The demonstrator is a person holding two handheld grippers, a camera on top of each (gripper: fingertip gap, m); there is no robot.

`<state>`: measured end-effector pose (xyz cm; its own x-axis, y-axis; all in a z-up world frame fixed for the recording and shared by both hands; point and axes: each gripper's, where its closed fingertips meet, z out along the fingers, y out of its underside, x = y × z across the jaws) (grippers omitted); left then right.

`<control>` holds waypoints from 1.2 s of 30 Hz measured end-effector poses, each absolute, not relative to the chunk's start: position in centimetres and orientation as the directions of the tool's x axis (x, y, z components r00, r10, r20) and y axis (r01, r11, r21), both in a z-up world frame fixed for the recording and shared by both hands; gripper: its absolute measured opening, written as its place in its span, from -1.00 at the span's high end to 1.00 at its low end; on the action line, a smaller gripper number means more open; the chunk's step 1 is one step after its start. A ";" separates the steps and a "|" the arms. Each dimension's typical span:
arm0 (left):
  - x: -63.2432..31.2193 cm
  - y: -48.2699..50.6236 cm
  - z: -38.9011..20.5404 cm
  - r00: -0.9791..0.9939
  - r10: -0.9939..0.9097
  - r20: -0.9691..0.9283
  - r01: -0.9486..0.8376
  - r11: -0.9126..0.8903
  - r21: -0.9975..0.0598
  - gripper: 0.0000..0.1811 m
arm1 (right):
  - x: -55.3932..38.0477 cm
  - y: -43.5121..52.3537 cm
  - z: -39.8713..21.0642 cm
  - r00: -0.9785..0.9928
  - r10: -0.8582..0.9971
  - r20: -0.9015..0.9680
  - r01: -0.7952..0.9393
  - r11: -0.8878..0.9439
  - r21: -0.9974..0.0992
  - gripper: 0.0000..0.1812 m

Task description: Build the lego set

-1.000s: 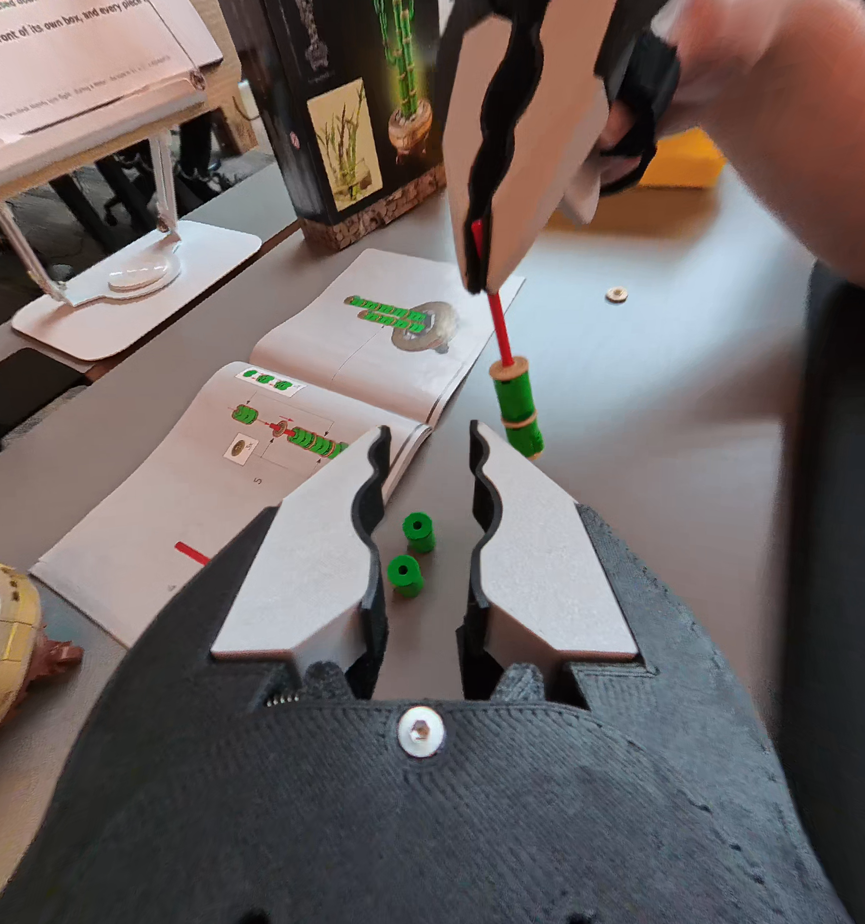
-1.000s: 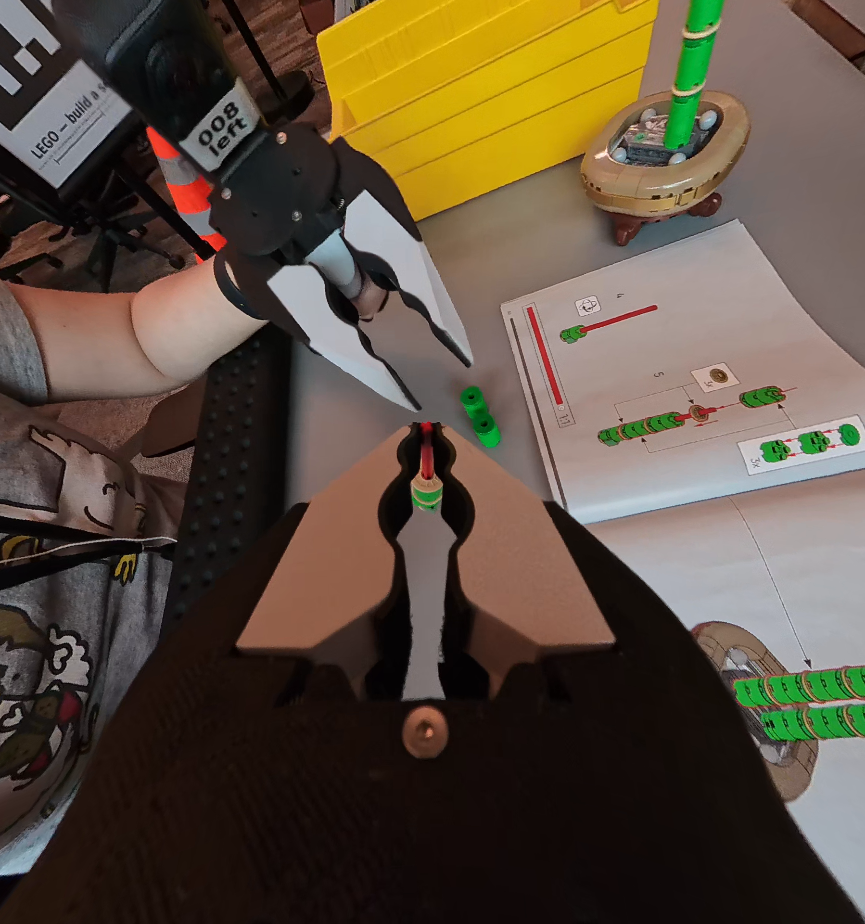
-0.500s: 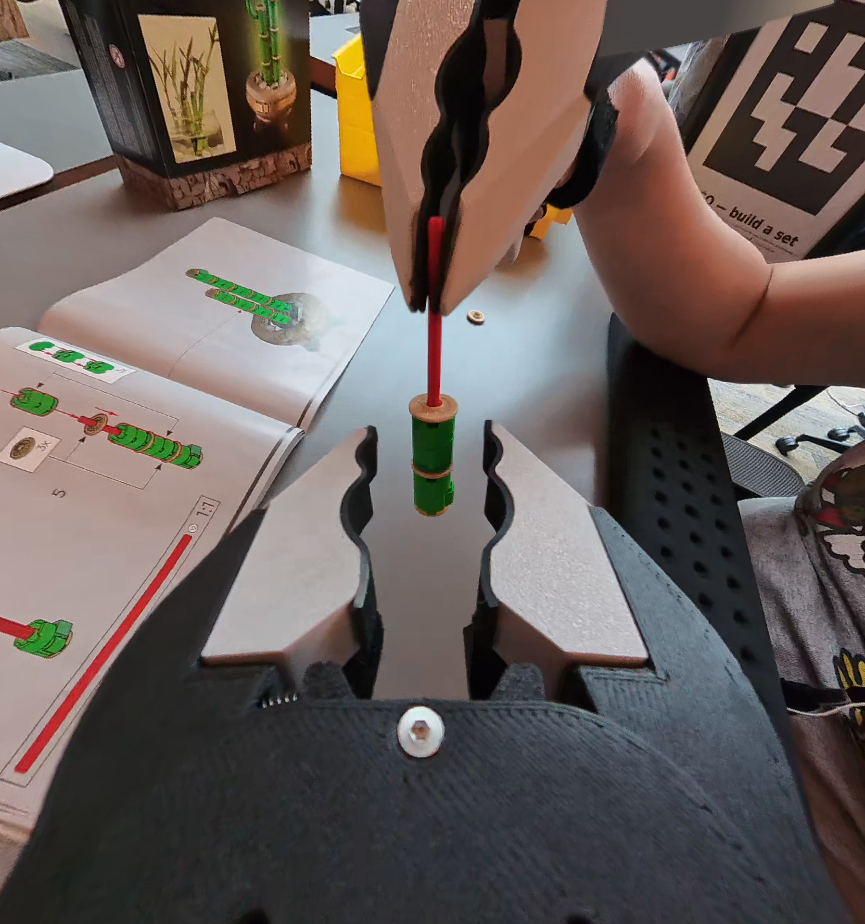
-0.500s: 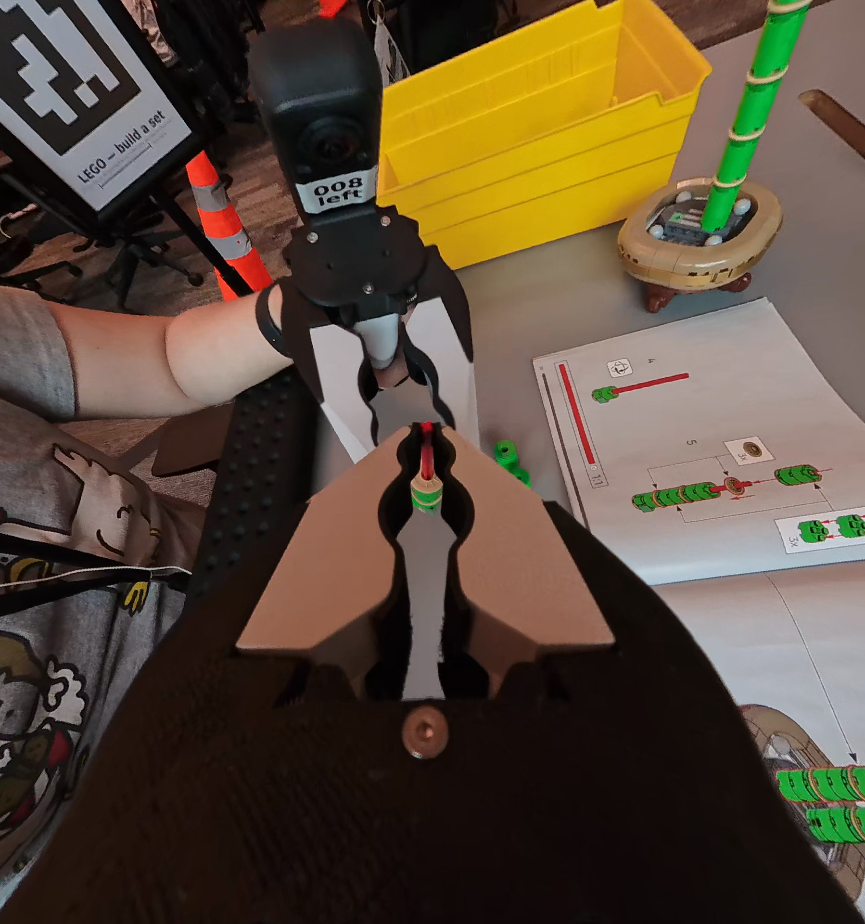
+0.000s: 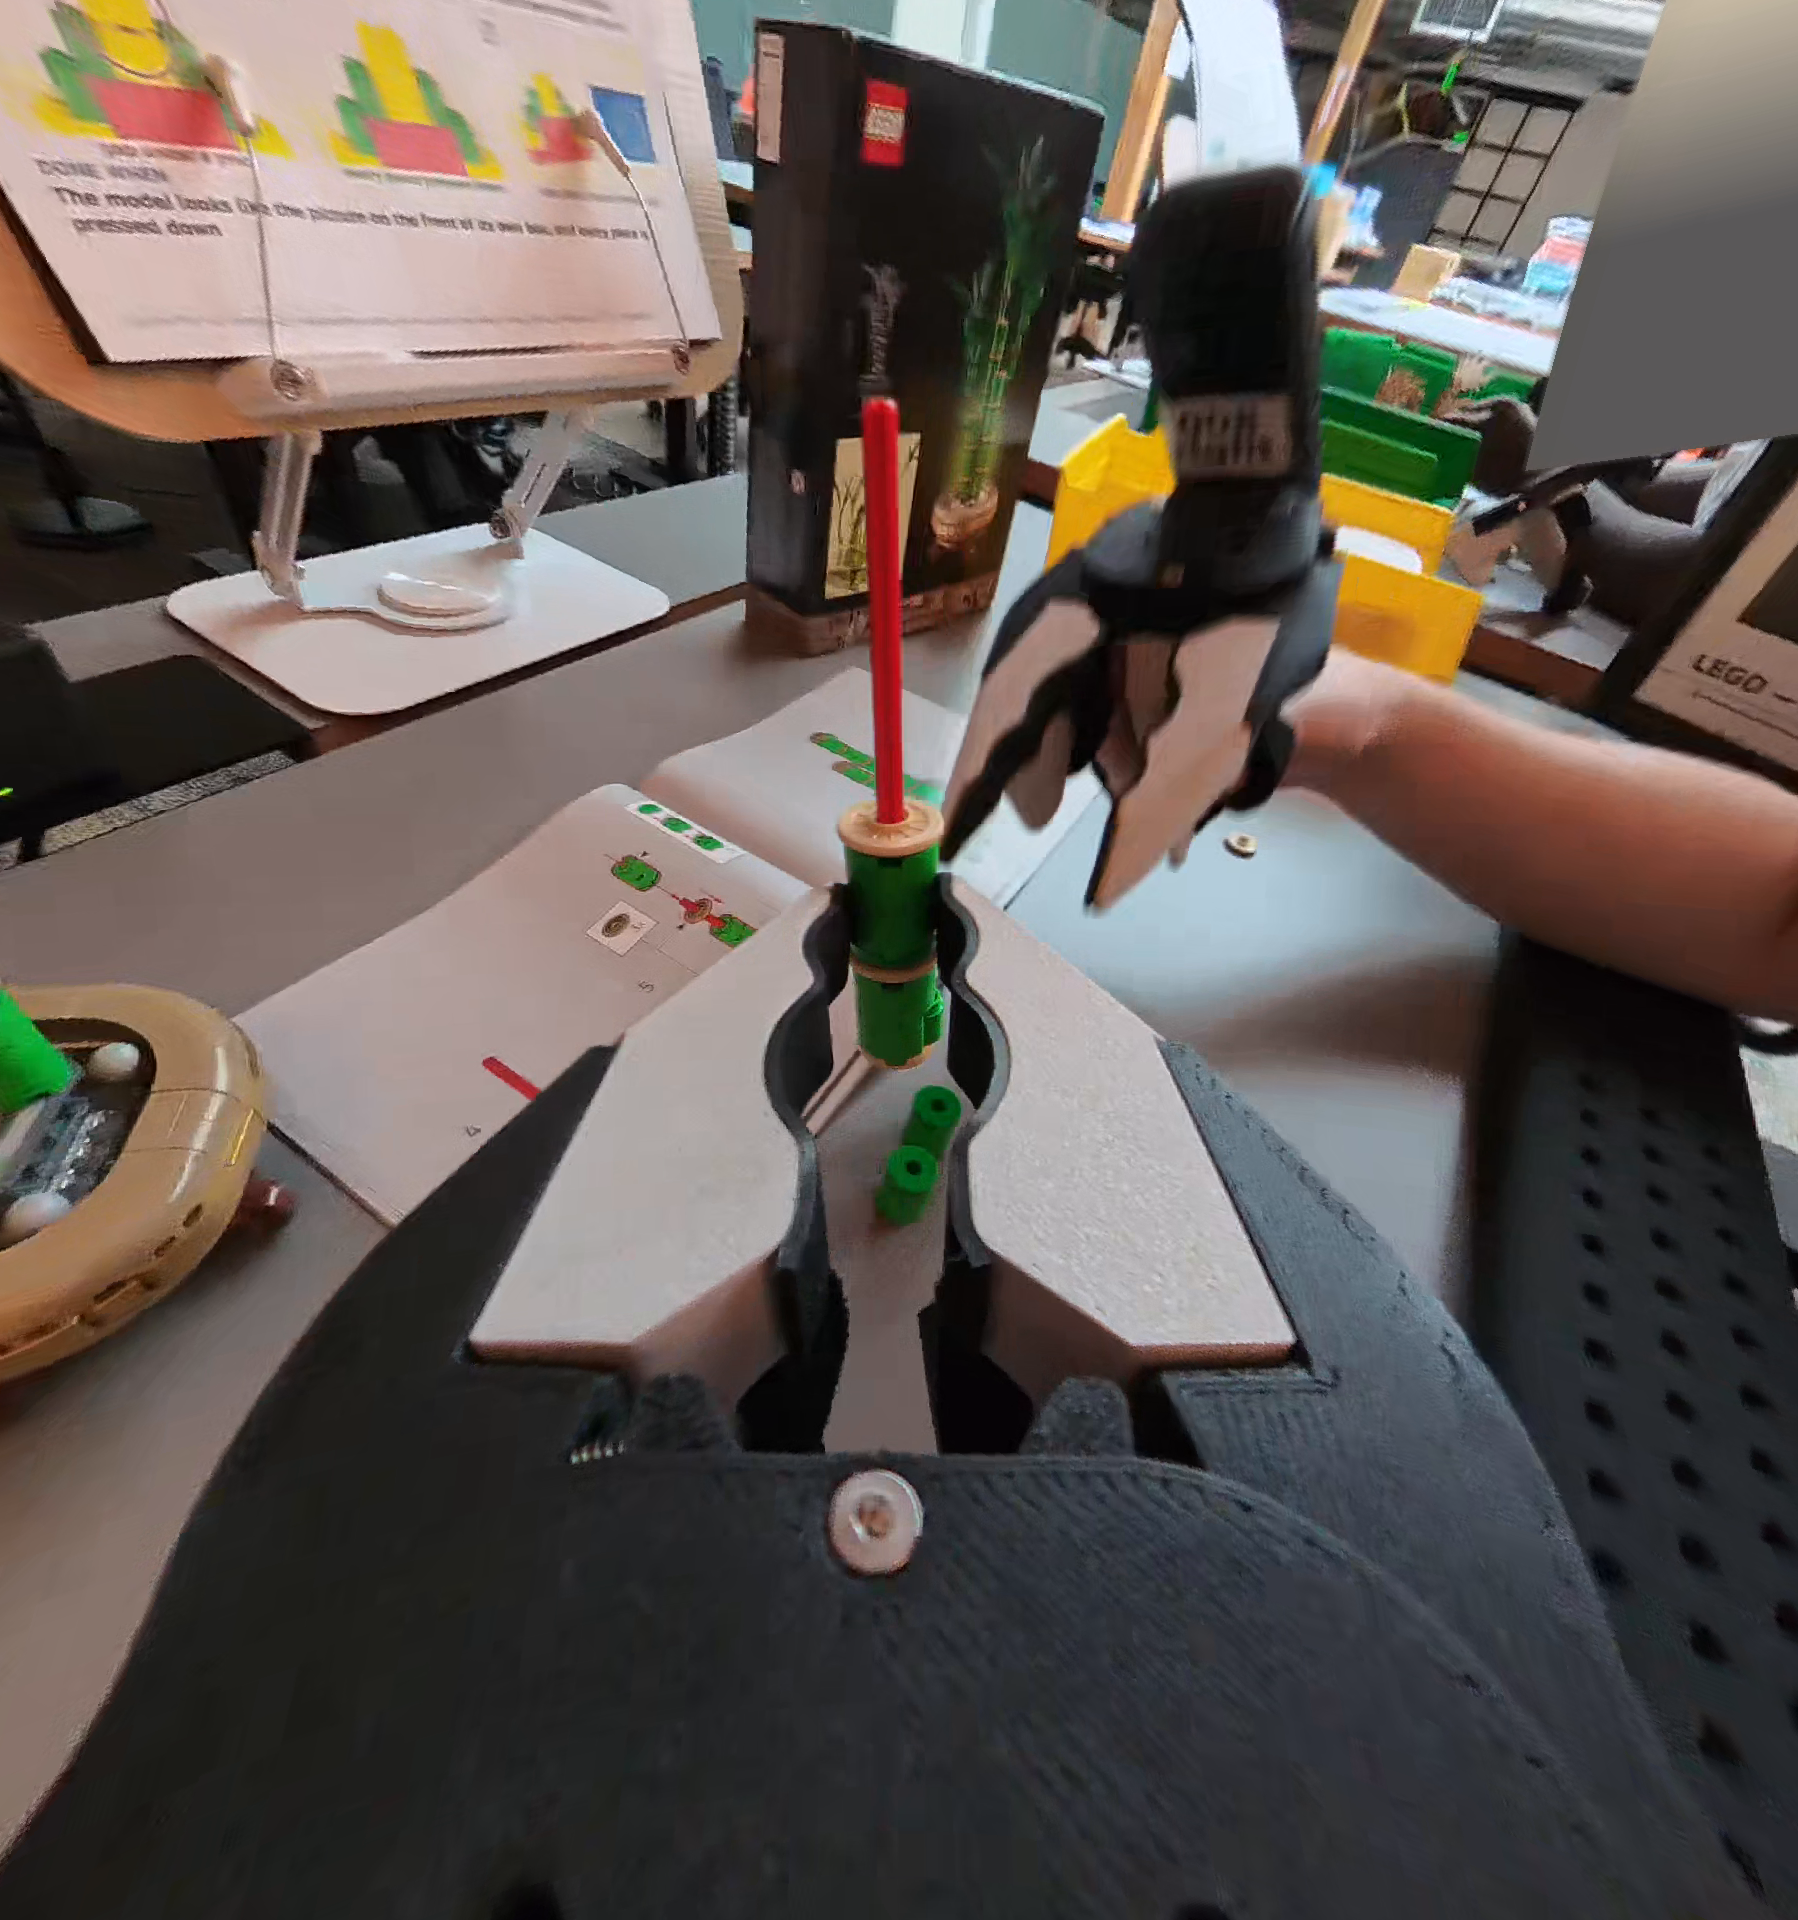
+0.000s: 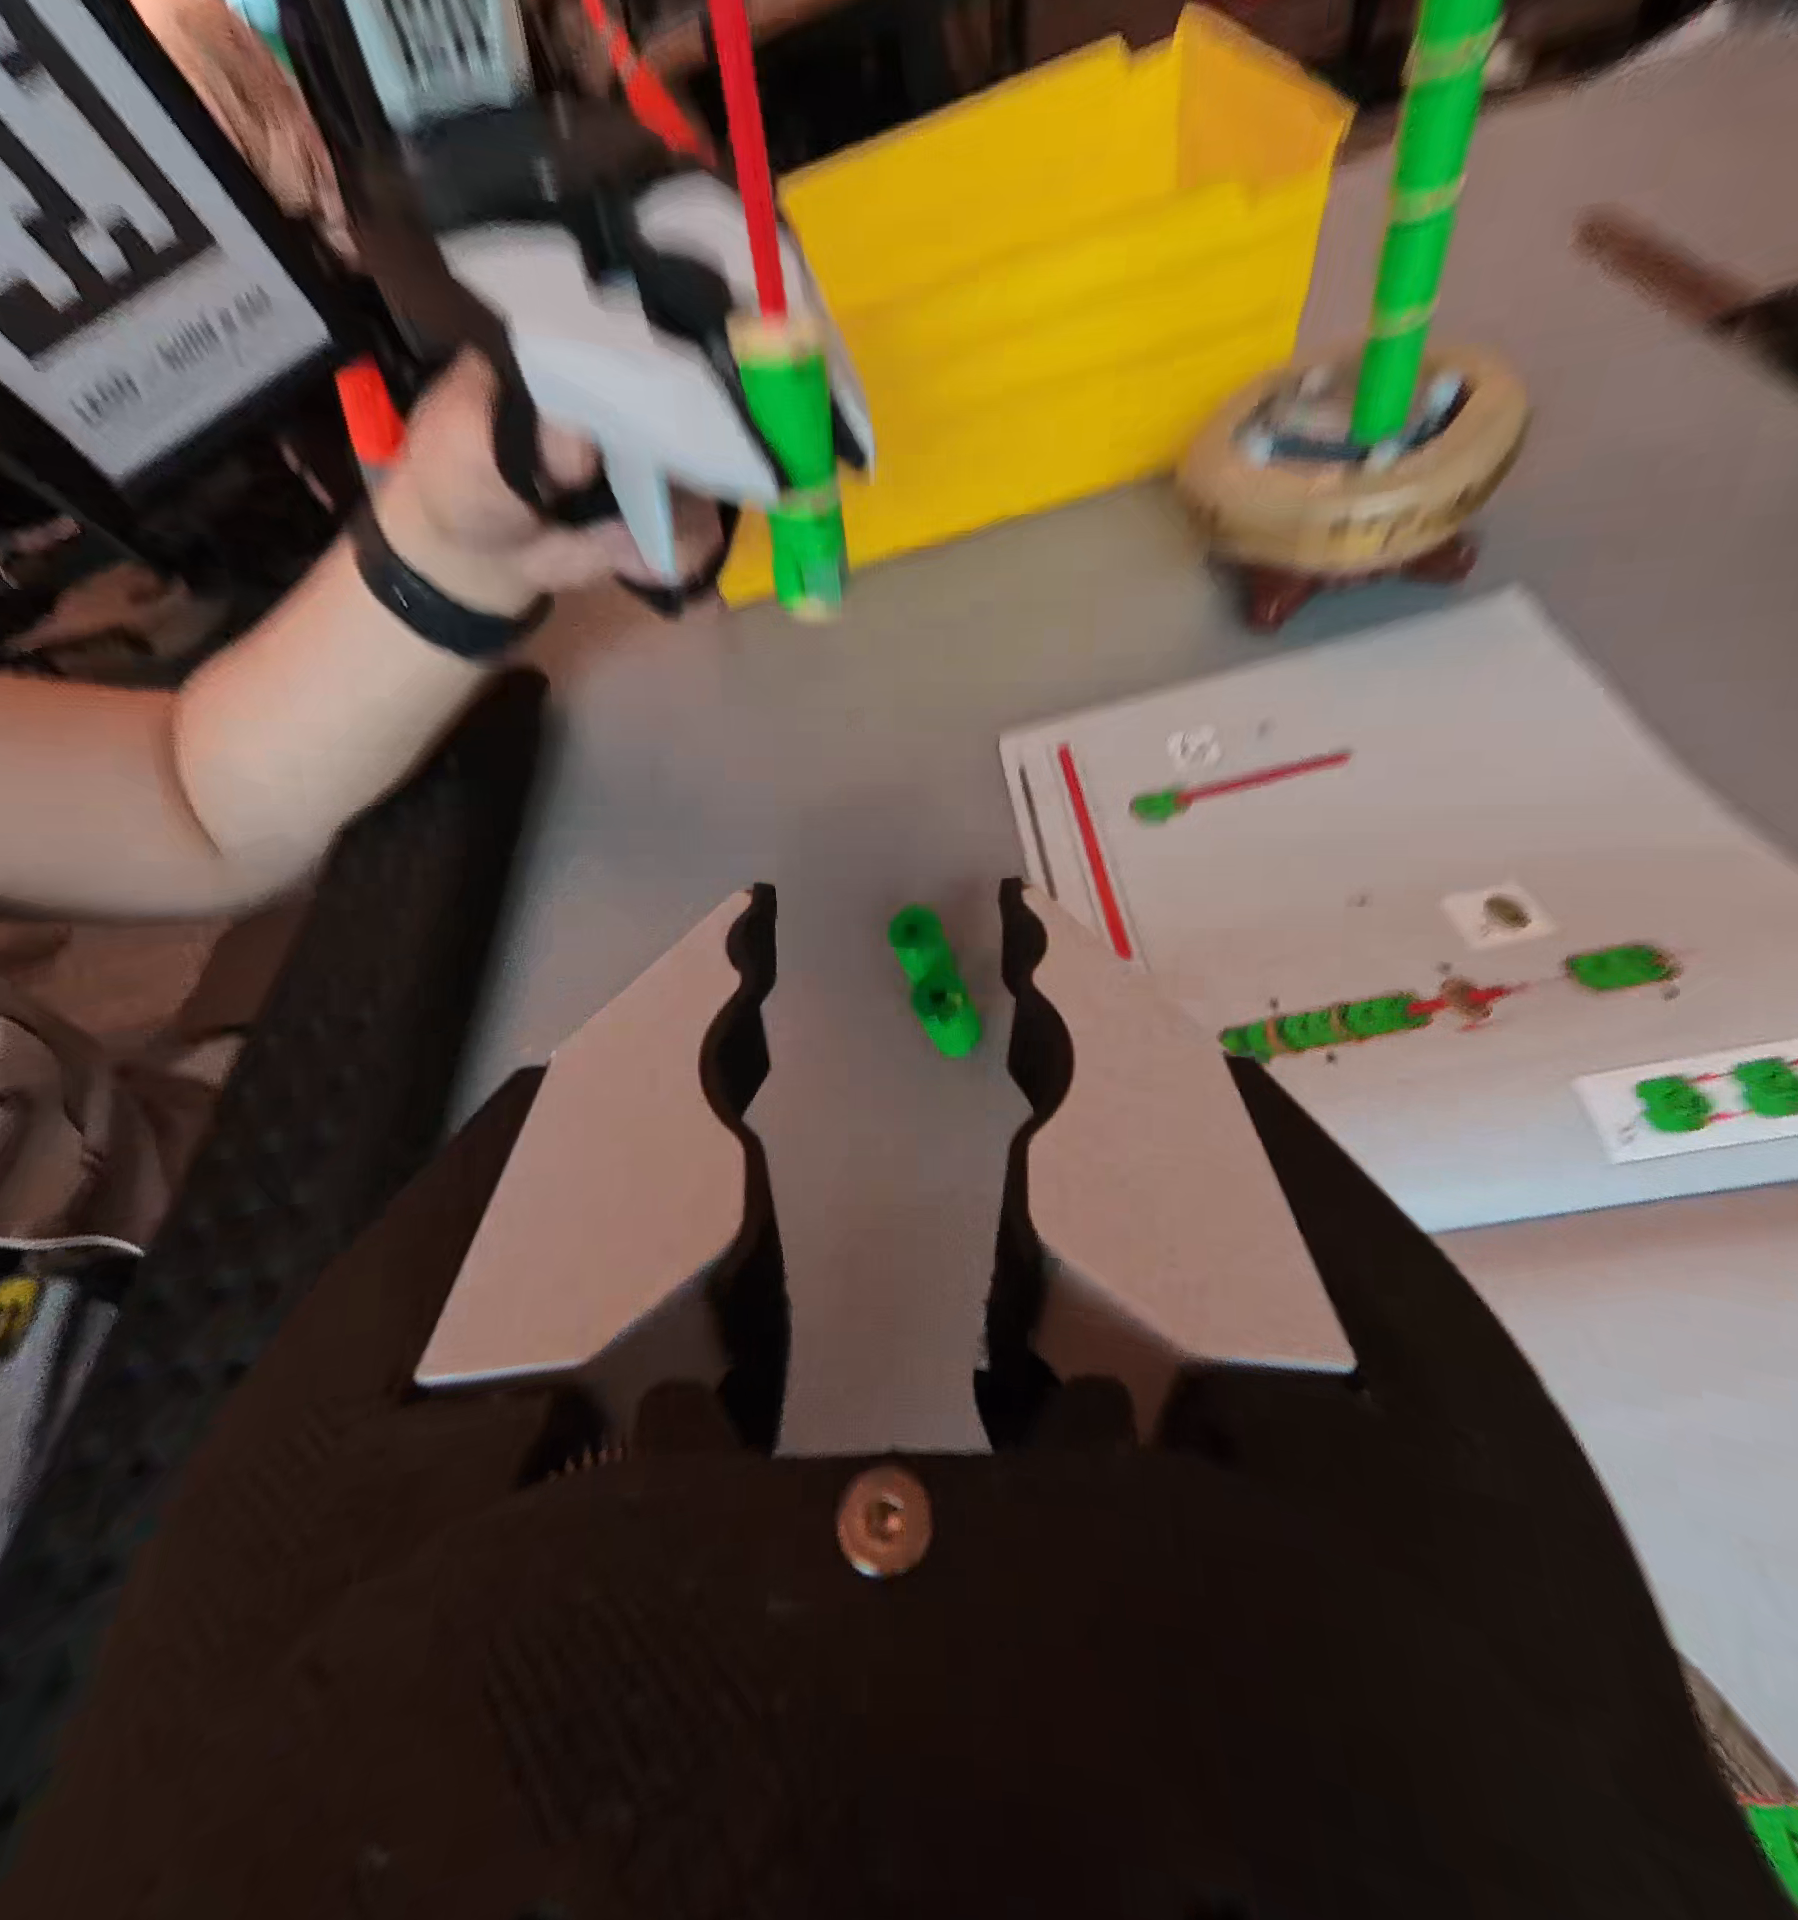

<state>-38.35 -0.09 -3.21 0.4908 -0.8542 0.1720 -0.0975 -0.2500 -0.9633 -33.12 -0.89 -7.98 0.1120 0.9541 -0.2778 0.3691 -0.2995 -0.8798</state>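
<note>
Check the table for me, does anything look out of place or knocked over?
Nothing looks damaged or spilled. Two green pieces lie on their sides on the table beside the booklet, and one small tan ring sits alone farther off. Those look like loose parts waiting, not a mishap.

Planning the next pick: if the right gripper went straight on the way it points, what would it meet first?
Probably the two loose green pieces on the table. They lie just ahead of the right gripper, whose jaws are open; depth is uncertain.
</note>
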 end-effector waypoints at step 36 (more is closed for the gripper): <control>-30.1 -9.8 -3.1 -0.233 -0.543 0.807 -0.163 -0.796 -0.583 0.85 | -31.2 -0.6 0.8 0.225 0.171 0.959 0.587 0.762 -0.273 0.84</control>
